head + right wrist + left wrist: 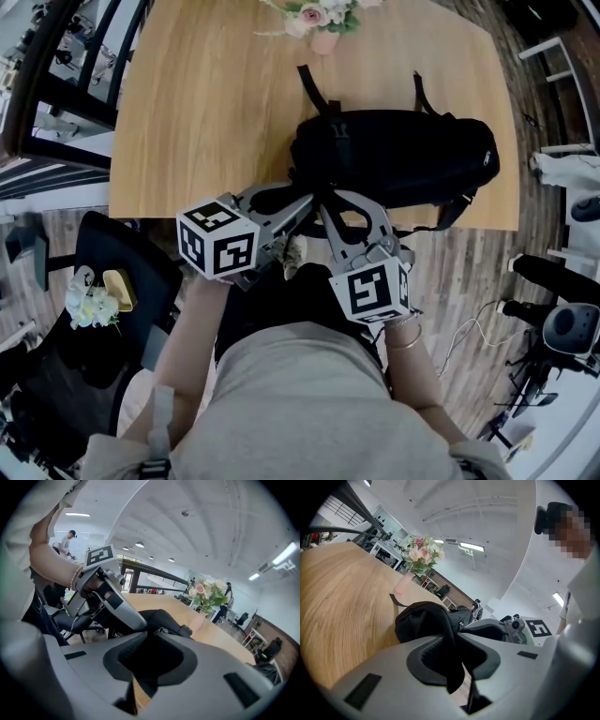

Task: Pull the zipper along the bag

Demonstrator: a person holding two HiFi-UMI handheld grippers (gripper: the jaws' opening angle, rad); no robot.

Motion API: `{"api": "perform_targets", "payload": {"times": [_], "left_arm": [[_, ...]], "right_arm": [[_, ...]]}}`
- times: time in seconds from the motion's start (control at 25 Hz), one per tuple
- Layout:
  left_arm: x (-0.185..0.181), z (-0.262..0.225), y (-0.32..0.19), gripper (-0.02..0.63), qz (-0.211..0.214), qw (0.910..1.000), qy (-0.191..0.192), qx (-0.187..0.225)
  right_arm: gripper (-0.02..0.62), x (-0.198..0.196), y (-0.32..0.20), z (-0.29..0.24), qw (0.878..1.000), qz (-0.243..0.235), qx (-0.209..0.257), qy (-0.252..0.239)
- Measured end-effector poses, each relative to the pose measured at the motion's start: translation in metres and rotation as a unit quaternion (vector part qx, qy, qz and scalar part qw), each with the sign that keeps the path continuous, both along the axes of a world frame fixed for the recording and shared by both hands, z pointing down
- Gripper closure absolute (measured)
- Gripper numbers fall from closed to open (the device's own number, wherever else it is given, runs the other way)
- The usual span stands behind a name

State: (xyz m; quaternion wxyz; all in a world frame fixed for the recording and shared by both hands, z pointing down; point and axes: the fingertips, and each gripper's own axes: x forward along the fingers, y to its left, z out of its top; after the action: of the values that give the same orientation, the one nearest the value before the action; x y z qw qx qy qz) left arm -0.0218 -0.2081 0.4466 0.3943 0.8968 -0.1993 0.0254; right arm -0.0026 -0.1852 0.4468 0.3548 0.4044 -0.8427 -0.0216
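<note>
Held a fold of the black bag (403, 155) in the left gripper (450, 634), fingers clenched almost together, with dark fabric pinched between the pads and trailing out below them. Gripped the same bag with the right gripper (152, 633) as well, fingers likewise drawn close on black material that filled the hollow between the pads and hung beneath. Could not single out the zipper pull in either grip. Made out only a small metallic piece just beyond the right fingertips, too small to name.

Met at one spot on the bag's near left end, the two sets of fingertips almost touching each other, left fingers reaching in from the left and right fingers from the near right in the head view.

Lay on the wooden table (216, 112) just beyond the fingertips, most of its bulk stretching away to the right of the grip and sitting close to the table's near edge. Trailed two dark straps over the tabletop on the side far from the fingers.

Stood well past the fingertips, beyond the bag at the table's far edge: a pink vase of flowers (322, 19). Stood off the table, to the left of the left fingers and nearer the person: a black chair (122, 248).
</note>
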Motion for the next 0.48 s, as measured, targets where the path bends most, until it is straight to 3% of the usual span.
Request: {"api": "perform_targets", "payload": {"times": [0.24, 0.48], "left_arm": [[0.0002, -0.0001, 0.0022, 0.533, -0.003, 1.0, -0.002, 0.001], [-0.0006, 0.0007, 0.0042, 0.535, -0.003, 1.0, -0.004, 0.001]], "right_arm": [[0.524, -0.0009, -0.0033, 0.004, 1.0, -0.013, -0.018, -0.002], [0.495, 0.0002, -0.0064, 0.0059, 0.999, -0.008, -0.039, -0.035]]}}
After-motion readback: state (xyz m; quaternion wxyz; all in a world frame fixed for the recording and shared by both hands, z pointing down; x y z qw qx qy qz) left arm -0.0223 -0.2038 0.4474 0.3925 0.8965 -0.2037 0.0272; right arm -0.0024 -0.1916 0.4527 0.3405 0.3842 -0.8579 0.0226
